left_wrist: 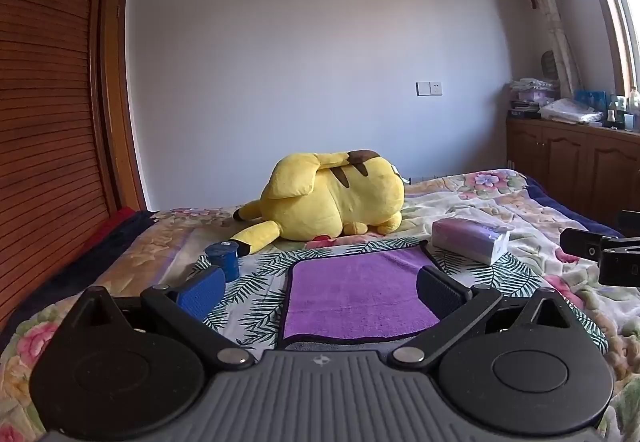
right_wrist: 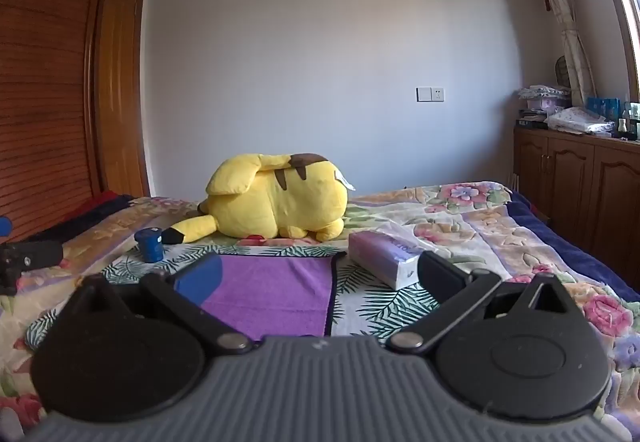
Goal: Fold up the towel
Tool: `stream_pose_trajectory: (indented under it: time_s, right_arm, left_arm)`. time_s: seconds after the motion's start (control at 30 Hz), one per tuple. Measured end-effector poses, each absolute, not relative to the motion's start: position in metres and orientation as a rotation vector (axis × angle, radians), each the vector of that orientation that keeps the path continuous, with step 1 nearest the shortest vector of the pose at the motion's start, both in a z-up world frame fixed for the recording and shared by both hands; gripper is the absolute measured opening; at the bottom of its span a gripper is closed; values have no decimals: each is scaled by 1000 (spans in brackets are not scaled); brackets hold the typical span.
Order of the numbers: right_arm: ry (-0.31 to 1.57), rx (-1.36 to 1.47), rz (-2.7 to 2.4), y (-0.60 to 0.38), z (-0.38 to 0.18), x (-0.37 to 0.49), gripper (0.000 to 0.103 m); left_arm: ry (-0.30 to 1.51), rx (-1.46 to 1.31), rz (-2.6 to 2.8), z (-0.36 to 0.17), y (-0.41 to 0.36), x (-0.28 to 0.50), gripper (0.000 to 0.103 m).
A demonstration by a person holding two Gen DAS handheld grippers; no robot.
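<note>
While the purple terry towel with dark trim (left_wrist: pixel 360 294) lies flat and unfolded on the leaf-print cloth (left_wrist: pixel 256 306) over the floral bedspread (right_wrist: pixel 480 218), folding looks not yet begun. The left claw (left_wrist: pixel 320 290) hangs wide open over the towel's near edge, holding nothing; the right claw (right_wrist: pixel 320 278) is equally wide and empty, straddling the towel's right border. Beyond the towel lie a yellow plush toy (left_wrist: pixel 332 198), a blue cup (left_wrist: pixel 223 258) and a tissue pack (left_wrist: pixel 470 240). Next, I judge, each claw must drop to a near corner and pinch it.

yellow plush toy (left_wrist: pixel 332 198), blue cup (left_wrist: pixel 223 259), tissue pack (left_wrist: pixel 470 240)
</note>
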State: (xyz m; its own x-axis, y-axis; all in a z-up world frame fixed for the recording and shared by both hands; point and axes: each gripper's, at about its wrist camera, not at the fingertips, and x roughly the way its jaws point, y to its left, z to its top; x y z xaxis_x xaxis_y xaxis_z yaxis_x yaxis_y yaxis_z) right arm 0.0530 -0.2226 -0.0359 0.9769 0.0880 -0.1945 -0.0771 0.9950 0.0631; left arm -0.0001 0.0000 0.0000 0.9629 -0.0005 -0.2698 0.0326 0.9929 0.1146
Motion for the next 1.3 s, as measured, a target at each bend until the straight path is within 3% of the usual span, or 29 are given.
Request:
stream_pose_trajectory:
  time_s: [1.3]
  right_arm:
    - [202,39,78,-228,-39,53,103]
  left_arm:
    - [273,135,-11,-2,13,11,103]
